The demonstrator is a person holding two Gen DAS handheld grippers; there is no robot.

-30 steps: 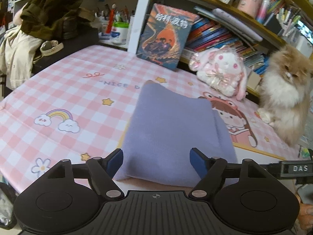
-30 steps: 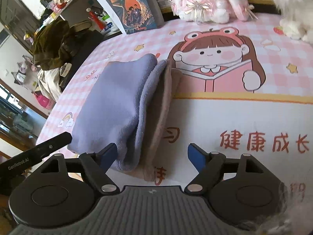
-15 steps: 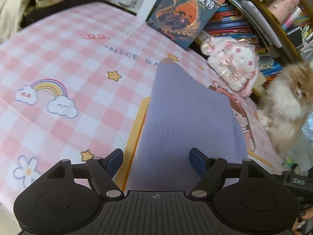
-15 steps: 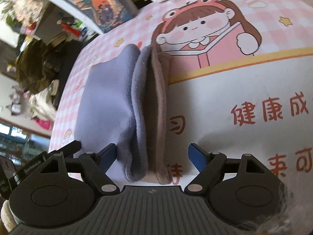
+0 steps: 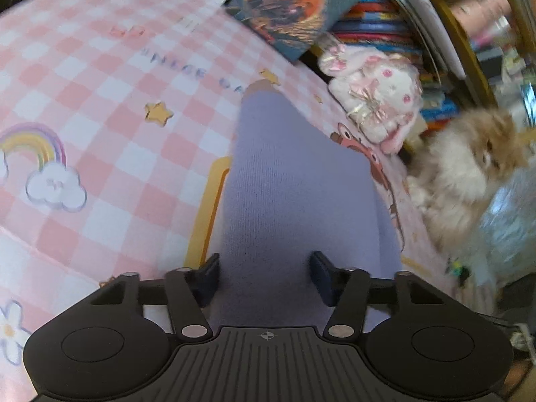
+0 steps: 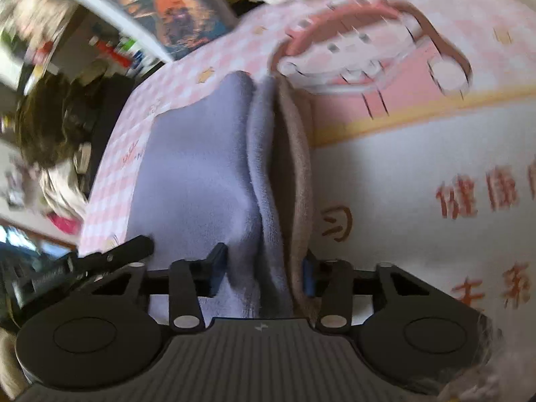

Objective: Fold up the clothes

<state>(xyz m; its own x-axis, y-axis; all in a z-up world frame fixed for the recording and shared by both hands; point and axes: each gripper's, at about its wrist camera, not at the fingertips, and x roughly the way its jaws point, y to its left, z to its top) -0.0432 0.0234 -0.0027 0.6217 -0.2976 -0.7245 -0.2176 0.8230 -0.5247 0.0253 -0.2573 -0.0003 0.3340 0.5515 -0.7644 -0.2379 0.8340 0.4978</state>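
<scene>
Lying folded on a pink checked mat (image 5: pixel 110 154), the garment (image 5: pixel 291 181) is a lilac knit, smooth on top, with no creases showing on its upper face. From the right wrist view the garment (image 6: pixel 201 174) shows stacked layers along its right edge: lilac folds above and a beige-brown layer (image 6: pixel 298 167) beneath, with a dark gap between them. Its long axis runs from near to far, narrowing to a rounded far end close to a yellow star (image 5: pixel 270 76).

The left gripper (image 5: pixel 264 276) straddles the near end of the cloth, its blue-padded fingers (image 5: pixel 209 276) set either side of the fabric and touching it, with the jaws still wide; whether they are pinching cannot be told. The right gripper (image 6: pixel 263 273) has its fingers (image 6: pixel 217 268) pressed against the stacked layers on both sides, gripping the near right edge of the garment.

To the left of the garment the mat lies flat, with a rainbow and cloud print (image 5: pixel 43 164) well apart from the cloth. To the right, a cartoon girl print (image 6: pixel 368 50) and red characters (image 6: pixel 475 197) lie on the mat. At the far edge stand a book (image 5: pixel 294 10), a plush rabbit (image 5: pixel 378 100) and, at the far right, a fluffy cat (image 5: pixel 469 174) beside the mat. Both views are motion-blurred.
</scene>
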